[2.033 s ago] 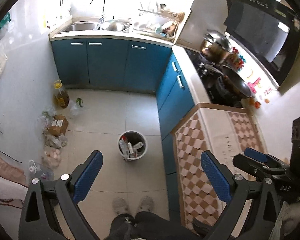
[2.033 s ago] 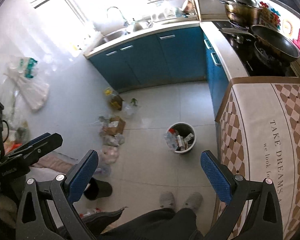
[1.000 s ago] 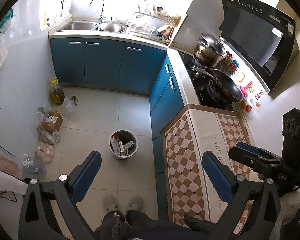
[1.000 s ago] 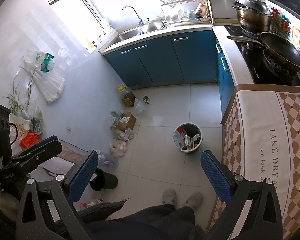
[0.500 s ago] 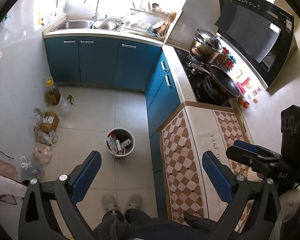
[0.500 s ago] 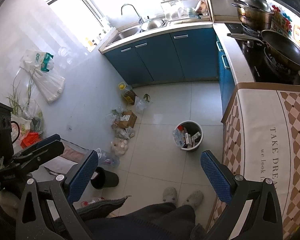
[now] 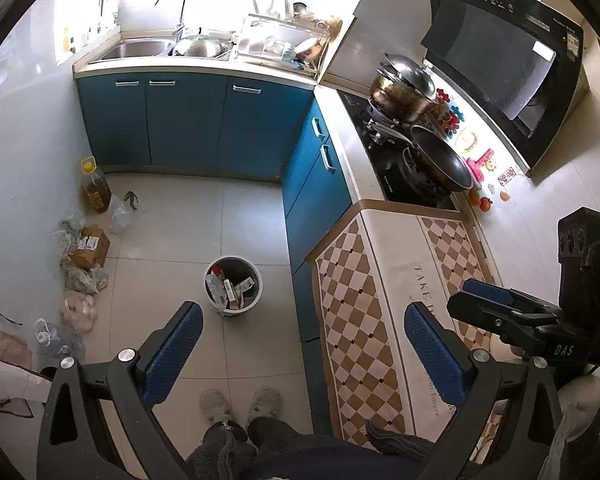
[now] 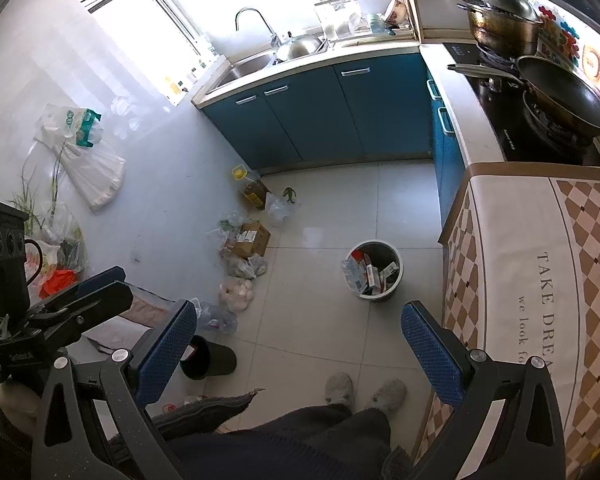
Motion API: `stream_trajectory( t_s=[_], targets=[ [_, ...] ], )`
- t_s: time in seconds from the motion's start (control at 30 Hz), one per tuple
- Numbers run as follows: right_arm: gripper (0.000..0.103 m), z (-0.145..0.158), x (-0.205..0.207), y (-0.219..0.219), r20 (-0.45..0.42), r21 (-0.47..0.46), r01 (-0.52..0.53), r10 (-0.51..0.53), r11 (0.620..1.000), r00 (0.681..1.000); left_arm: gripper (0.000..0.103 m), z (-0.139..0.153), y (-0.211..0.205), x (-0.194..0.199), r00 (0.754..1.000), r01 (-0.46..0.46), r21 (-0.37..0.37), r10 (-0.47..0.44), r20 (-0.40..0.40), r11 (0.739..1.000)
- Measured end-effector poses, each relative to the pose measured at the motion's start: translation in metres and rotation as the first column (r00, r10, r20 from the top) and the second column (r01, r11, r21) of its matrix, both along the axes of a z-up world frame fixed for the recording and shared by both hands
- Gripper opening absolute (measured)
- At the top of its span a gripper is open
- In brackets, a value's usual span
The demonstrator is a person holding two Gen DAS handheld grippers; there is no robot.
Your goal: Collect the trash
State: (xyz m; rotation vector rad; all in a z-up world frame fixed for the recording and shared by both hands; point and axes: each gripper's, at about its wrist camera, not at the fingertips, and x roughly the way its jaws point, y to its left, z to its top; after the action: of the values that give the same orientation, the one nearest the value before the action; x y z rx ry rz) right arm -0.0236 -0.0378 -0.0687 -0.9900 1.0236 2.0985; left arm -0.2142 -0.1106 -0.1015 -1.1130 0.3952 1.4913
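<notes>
You hold both grippers high above the kitchen floor, and they look down at it. Your left gripper has its blue fingers spread wide, with nothing between them; your right gripper is the same, its fingers released and empty. In the left view the right gripper shows at the far right, over the checked cloth on the counter. The bin stands on the floor near the blue cabinets, in front of your slippers, and it already has boxes and wrappers inside. The trash lies along the left wall: a cardboard box, several clear bags around it, a bag with pale round things, and a crushed plastic bottle closest to you. An oil bottle with a yellow cap stands near the cabinet corner, just beside one more bag. A black cup lies on its side near your left foot. On the stove there are a pot and a pan. The sink is under the bright window.
</notes>
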Motion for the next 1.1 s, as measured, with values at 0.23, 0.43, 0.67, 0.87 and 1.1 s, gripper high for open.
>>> stream_trajectory(
  t_s=[0.23, 0.43, 0.67, 0.87, 1.1],
  targets=[
    [0.103, -0.001, 0.002, 0.002, -0.003, -0.004, 0.001, -0.001, 1.000, 1.000, 0.103, 0.000, 0.001, 0.000, 1.000, 0.001, -0.001, -0.001, 0.002, 1.000],
    [0.103, -0.001, 0.000, 0.003, -0.007, -0.009, 0.001, -0.001, 1.000, 1.000, 0.103, 0.001, 0.001, 0.000, 1.000, 0.001, 0.001, -0.001, 0.001, 1.000],
    [0.103, 0.000, -0.006, 0.002, -0.009, -0.010, 0.003, -0.003, 1.000, 1.000, 0.103, 0.001, 0.002, -0.001, 1.000, -0.002, 0.003, 0.002, 0.003, 1.000],
    [0.103, -0.001, -0.009, 0.000, -0.009, -0.011, -0.006, 0.006, 1.000, 1.000, 0.103, 0.002, 0.003, -0.001, 1.000, -0.006, 0.006, 0.006, 0.001, 1.000],
    [0.103, -0.001, -0.011, -0.003, -0.008, -0.010, -0.006, 0.006, 1.000, 1.000, 0.103, 0.002, 0.002, -0.002, 1.000, -0.007, 0.007, 0.007, 0.001, 1.000]
  ],
)
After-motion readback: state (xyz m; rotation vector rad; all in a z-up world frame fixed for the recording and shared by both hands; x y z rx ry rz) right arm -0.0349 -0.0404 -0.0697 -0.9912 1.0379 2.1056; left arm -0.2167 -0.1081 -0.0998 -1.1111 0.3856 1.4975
